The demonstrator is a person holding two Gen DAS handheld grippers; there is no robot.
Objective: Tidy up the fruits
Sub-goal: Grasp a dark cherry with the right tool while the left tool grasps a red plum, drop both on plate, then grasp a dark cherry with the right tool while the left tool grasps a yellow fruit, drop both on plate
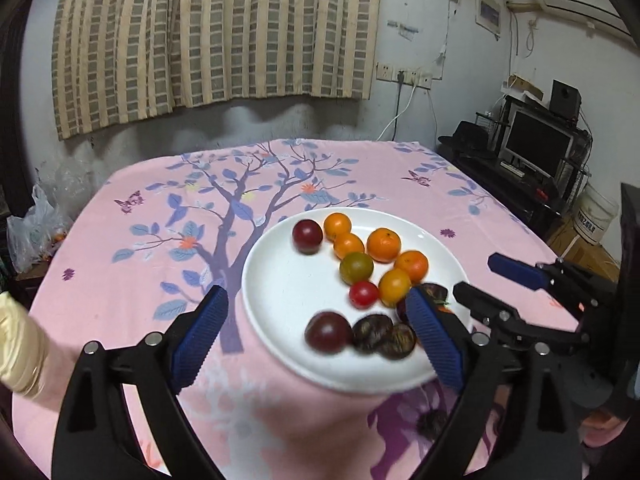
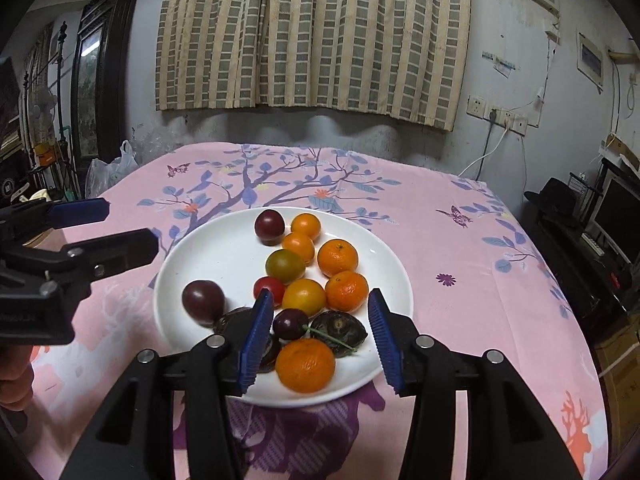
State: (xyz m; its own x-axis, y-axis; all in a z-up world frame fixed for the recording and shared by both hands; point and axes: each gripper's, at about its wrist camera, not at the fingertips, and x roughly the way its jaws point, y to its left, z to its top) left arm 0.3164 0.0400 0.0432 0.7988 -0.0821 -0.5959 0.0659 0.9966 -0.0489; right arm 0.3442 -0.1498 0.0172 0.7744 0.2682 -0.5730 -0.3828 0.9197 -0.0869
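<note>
A white plate (image 1: 280,292) (image 2: 224,256) sits on the pink floral tablecloth (image 1: 160,216). It holds several mandarins, several small tomatoes in red, yellow and green, and dark purple fruits. My left gripper (image 1: 316,294) (image 2: 130,227) hovers open and wide over the plate's near left side, with nothing between its pads. Below it lies a blurred dark round fruit (image 1: 328,330) (image 2: 202,302). My right gripper (image 2: 319,294) (image 1: 478,276) stands open above the plate's near edge. A mandarin (image 2: 306,366) and a stemmed dark fruit (image 2: 290,323) lie between its fingers, untouched.
A gloved hand (image 1: 16,348) shows at the left edge. Plastic bags (image 1: 32,232) lie off the table's left side. A dark stand with a monitor (image 1: 536,148) and a white bucket (image 1: 596,212) are to the right. A striped curtain (image 2: 312,36) hangs on the far wall.
</note>
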